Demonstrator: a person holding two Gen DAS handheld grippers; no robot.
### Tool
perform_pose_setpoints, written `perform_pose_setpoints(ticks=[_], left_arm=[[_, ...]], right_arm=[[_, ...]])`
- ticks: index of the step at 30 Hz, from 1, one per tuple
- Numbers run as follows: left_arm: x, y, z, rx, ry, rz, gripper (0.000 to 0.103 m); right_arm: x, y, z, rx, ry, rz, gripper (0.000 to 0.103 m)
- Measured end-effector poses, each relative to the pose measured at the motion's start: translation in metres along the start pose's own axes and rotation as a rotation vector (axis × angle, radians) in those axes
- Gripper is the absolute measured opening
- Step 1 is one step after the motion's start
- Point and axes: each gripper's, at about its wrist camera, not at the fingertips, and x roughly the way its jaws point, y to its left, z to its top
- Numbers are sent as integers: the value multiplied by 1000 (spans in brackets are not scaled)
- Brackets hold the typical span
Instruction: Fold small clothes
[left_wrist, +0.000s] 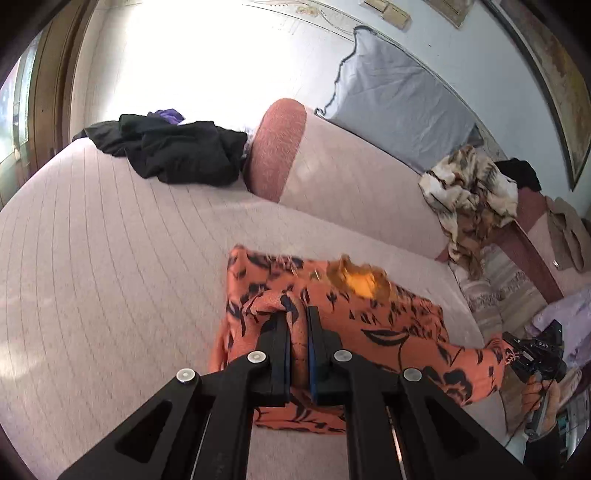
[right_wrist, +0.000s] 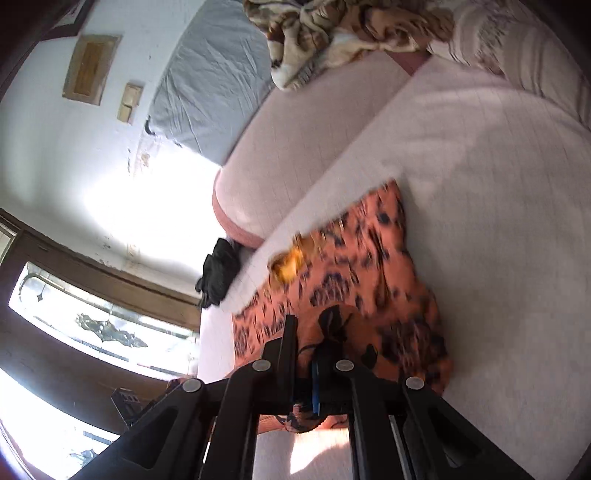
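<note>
An orange garment with a dark leaf print (left_wrist: 373, 314) lies on the pink quilted couch seat (left_wrist: 110, 280). My left gripper (left_wrist: 297, 314) is shut on a bunched fold of it at its near left side. In the left wrist view my right gripper (left_wrist: 517, 354) shows at the far right, holding the garment's other end, which stretches toward it. In the right wrist view the same orange garment (right_wrist: 354, 266) spreads ahead, blurred, and my right gripper (right_wrist: 304, 336) is shut on its near edge. A yellow-orange patch (right_wrist: 291, 262) shows at the garment's far edge.
A pile of black clothes (left_wrist: 173, 147) lies at the couch's far left by a pink bolster (left_wrist: 277, 147). A grey pillow (left_wrist: 399, 96) leans on the wall. A brown patterned blanket (left_wrist: 472, 192) hangs at the right. A window (right_wrist: 92, 325) is at the left of the right wrist view.
</note>
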Motion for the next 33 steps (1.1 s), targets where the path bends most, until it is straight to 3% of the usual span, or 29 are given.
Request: perform_pose_setpoints(ticks=[1,2,3,4,5,6,8,13,17,20,23,26,27,28,29,30,33], left_arm=[[24,2,13,-1,5,25,10],[53,4,23,13,44,54,23],[81,6,27,25,89,99,47],[104,11,27,32,122,146,58],[121,18,25,33,157,176,65],[130,26,20,23,185,209,65],[122,40,12,-13,151,228,65],[46,58,-23,-111,5,224,68],[22,42,-79,-153,50,130,70],[43,26,-106,-171,112,98,70],[74,16,-109,-192,143,128,70],[90,11,-100,-200,108,179,71],[96,11,-94,-211,118,166,60],[99,13,-87,-230,124,166,37],[104,16,-79,-248,157,144,13],[103,17,-71,-268,166,137,13],[65,-9,-52,-156,81,125,13]], right_arm=[[14,0,21,8,-22,15,7],[32,-3,39,7,-30,29,10],[54,-9,54,4,-13,31,20],[74,-22,62,35,3,-2,32],[89,-35,63,61,13,-91,69],[96,-44,58,71,12,-171,75],[88,-52,35,80,-23,-176,75],[38,-34,-49,-13,-64,-184,75],[40,-46,-99,106,-4,-201,75],[65,-54,-105,174,2,-165,75],[85,-56,-96,278,-79,-193,75],[98,-64,-83,395,-152,-205,76],[101,-65,-79,423,-174,-216,74],[104,-64,-73,413,-188,-224,69],[109,-63,-67,396,-182,-236,28],[114,-66,-61,403,-147,-246,16],[103,-49,-52,325,-140,-237,14]])
